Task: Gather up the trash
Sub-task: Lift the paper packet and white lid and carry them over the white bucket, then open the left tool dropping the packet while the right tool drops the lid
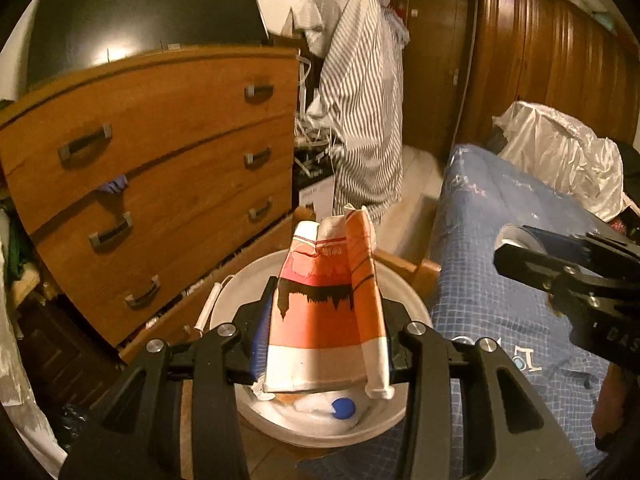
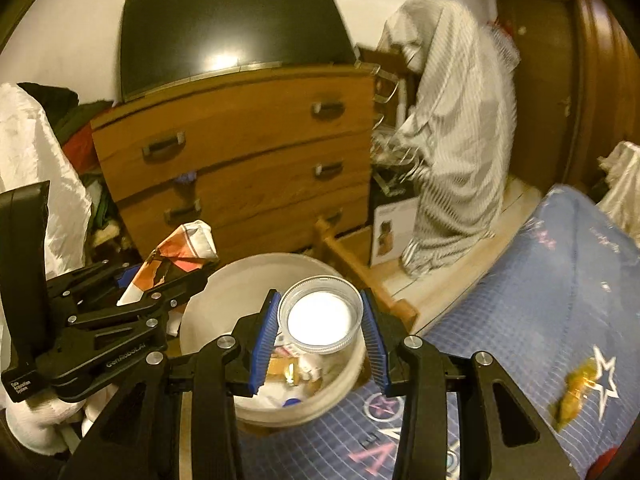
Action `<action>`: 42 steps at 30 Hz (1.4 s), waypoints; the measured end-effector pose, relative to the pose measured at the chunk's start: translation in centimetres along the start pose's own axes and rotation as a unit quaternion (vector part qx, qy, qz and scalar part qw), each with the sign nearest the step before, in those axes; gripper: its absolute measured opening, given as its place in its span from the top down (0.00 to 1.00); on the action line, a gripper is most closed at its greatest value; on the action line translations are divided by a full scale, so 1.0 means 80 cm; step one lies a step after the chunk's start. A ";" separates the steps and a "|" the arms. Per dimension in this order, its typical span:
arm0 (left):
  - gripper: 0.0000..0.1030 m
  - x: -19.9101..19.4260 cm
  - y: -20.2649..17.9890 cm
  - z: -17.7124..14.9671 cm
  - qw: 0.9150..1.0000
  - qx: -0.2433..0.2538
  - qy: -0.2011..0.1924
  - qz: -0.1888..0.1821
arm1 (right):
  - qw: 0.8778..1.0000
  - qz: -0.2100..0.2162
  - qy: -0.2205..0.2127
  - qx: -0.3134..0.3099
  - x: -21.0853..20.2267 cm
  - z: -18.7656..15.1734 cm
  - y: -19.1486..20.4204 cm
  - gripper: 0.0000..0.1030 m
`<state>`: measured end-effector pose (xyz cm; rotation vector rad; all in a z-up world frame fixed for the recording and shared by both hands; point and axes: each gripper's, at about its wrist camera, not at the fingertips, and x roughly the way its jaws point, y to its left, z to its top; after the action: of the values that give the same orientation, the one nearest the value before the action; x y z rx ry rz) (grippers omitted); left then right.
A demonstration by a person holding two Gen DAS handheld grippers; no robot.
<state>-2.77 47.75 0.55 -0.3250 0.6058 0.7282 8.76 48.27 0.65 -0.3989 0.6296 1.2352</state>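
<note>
the left gripper (image 1: 326,336) is clamped on a crumpled paper cup (image 1: 328,312), light, soft and easily crushed, best pinched across its flattened sides. the right gripper (image 2: 320,344) squeezes a clear plastic tub (image 2: 320,314), light, springy and slippery, by its walls. both hang over the white bucket (image 2: 224,288), already part full, near the bed (image 2: 540,300).

A lived-in home bedroom: a wooden chest of drawers (image 1: 160,184) with a dark screen (image 2: 232,28) on top, a blue-quilted bed (image 1: 500,280) right of the chest, a striped garment (image 1: 360,112) hanging between them
</note>
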 end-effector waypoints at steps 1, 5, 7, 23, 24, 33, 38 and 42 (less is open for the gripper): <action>0.62 0.005 0.004 0.002 1.000 0.000 0.007 -0.001 | 1.000 0.002 0.010 -0.004 0.010 0.003 0.001 0.60; 0.61 0.038 0.018 0.007 0.998 0.006 0.055 -0.019 | 0.997 0.020 0.067 -0.009 0.062 0.020 0.008 0.60; 0.61 0.056 0.024 0.008 0.997 0.007 0.077 -0.023 | 0.996 0.024 0.091 -0.011 0.084 0.024 0.007 0.60; 0.61 0.141 0.063 -0.015 0.984 -0.004 0.174 -0.034 | 0.977 0.046 0.208 -0.011 0.189 0.004 -0.006 0.59; 0.61 0.143 0.064 -0.015 0.984 -0.004 0.175 -0.034 | 0.977 0.046 0.209 -0.011 0.191 0.004 -0.007 0.59; 0.61 0.152 0.070 -0.016 0.984 -0.005 0.175 -0.035 | 0.976 0.049 0.211 -0.007 0.200 0.000 -0.012 0.59; 0.61 0.153 0.069 -0.016 0.984 -0.006 0.176 -0.034 | 0.976 0.051 0.211 -0.005 0.202 -0.003 -0.015 0.59; 0.61 0.154 0.070 -0.015 0.984 -0.007 0.175 -0.032 | 0.976 0.050 0.210 -0.005 0.203 -0.004 -0.015 0.59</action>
<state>0.01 57.54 -8.40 -0.4883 0.9190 0.6172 13.03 59.82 -10.04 -0.6534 1.0149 1.2587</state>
